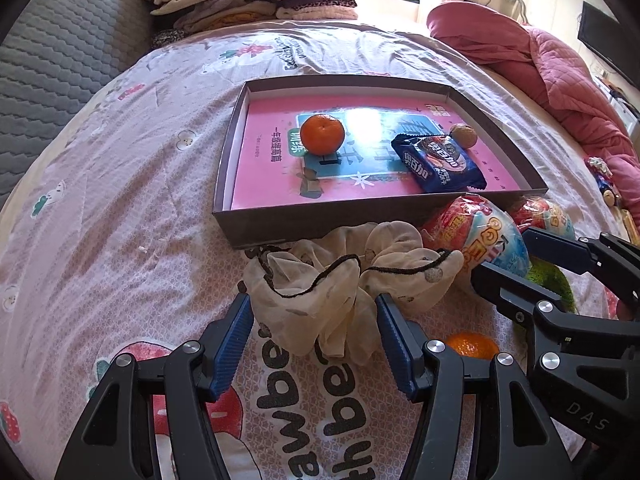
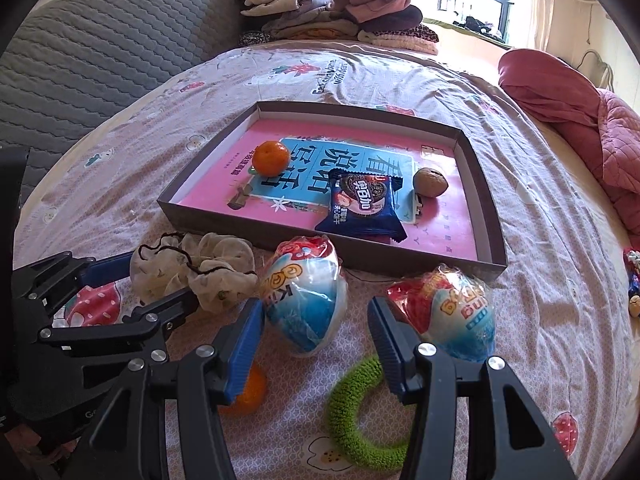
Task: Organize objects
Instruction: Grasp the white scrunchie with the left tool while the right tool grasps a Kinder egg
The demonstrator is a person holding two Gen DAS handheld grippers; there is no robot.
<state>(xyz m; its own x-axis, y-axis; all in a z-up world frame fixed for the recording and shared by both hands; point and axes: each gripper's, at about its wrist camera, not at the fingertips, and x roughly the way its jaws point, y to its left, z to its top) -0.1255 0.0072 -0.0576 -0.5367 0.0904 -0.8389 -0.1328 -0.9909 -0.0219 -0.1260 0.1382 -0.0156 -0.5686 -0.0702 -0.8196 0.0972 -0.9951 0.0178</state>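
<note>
Both grippers low over the bed, sorting tray half filled

The shallow tray (image 2: 486,216) sits on the printed bedsheet (image 1: 120,200) and already has a tangerine (image 1: 322,134), a blue cookie packet (image 1: 438,164) and a walnut (image 1: 464,135) in it. The left gripper (image 1: 314,312) has its jaws spread around the cream scrunchie (image 1: 340,276), just in front of the tray's near wall; can't tell if the pads actually touch the fabric. The right gripper (image 2: 316,316) has its jaws spread too, with one foil-wrapped toy egg (image 2: 308,296) between them and a second egg (image 2: 452,312) just outside the right finger. A green fuzzy ring (image 2: 360,420) and another tangerine (image 2: 250,392) lie on the sheet under it.
</note>
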